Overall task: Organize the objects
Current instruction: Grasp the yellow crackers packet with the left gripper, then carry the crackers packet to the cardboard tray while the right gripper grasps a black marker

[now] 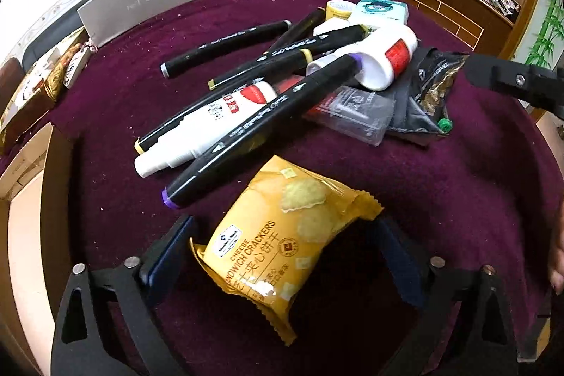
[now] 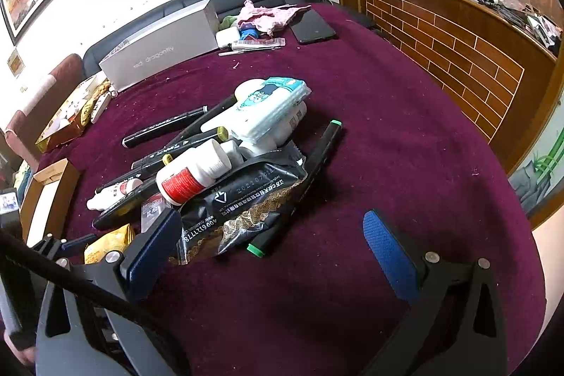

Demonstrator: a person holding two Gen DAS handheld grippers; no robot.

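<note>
A yellow cheese cracker packet (image 1: 282, 235) lies on the maroon table cloth (image 1: 440, 199) between the fingers of my left gripper (image 1: 283, 224). That gripper is open, with a gap showing at the right pad (image 1: 402, 266). Just beyond is a pile of black markers (image 1: 261, 125), white bottles with red labels (image 1: 380, 59), a clear case (image 1: 356, 115) and a tissue pack (image 2: 271, 108). My right gripper (image 2: 271, 217) stands open at the pile's near edge. A black snack pouch (image 2: 239, 207) and a green marker cap (image 2: 256, 250) lie by its left finger (image 2: 155, 245).
A grey box (image 2: 158, 59), a dark phone (image 2: 312, 27) and pink cloth (image 2: 268, 14) sit at the back. A gold box (image 2: 63, 125) and an open cardboard box (image 2: 46, 196) are at the left edge. A wooden counter (image 2: 440, 41) bounds the right.
</note>
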